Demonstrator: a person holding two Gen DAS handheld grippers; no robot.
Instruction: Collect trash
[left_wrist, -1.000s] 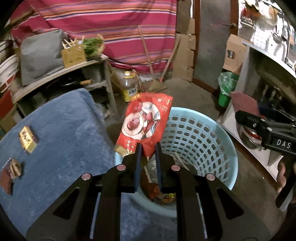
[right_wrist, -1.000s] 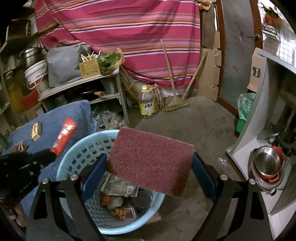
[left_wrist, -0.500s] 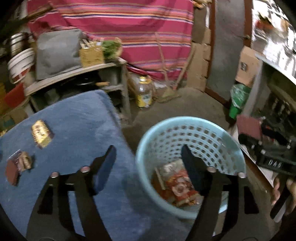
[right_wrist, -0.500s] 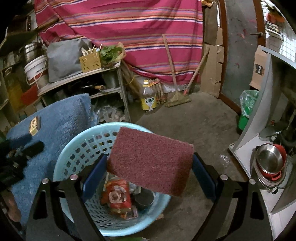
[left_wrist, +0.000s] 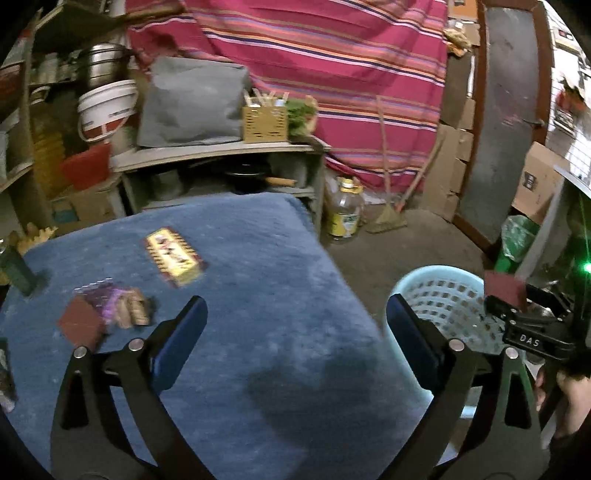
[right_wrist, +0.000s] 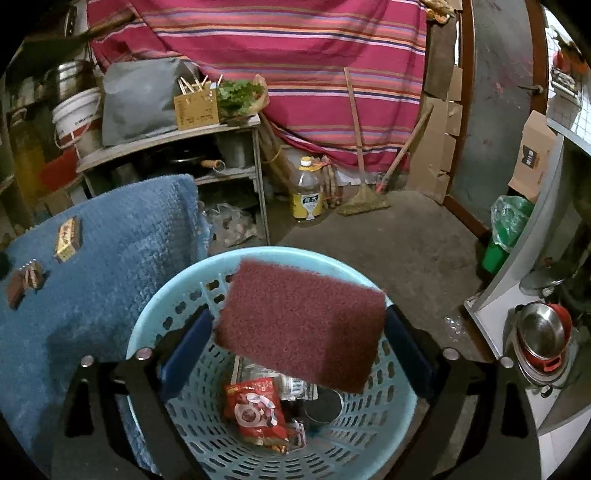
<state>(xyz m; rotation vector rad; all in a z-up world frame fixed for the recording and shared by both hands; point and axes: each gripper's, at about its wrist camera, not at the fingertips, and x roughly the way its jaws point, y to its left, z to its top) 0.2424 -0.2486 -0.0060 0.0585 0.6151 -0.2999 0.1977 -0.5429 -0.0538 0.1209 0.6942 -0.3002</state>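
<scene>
Blue rug (left_wrist: 258, 295) left view, basket (right_wrist: 177, 288) contents right

A striped red cloth (right_wrist: 295, 48) hangs as backdrop. Below it a broom (right_wrist: 364, 199) leans, with an oil bottle (right_wrist: 306, 195) standing just left of the broom's head and a grey shelf (right_wrist: 166, 138) further left, bearing a leafy bundle (right_wrist: 236, 96)

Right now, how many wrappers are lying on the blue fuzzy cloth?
2: a gold rectangular wrapper farther back, and a crumpled purple-and-brown wrapper nearer, to its left. Others may be cut off at the left edge.
</scene>
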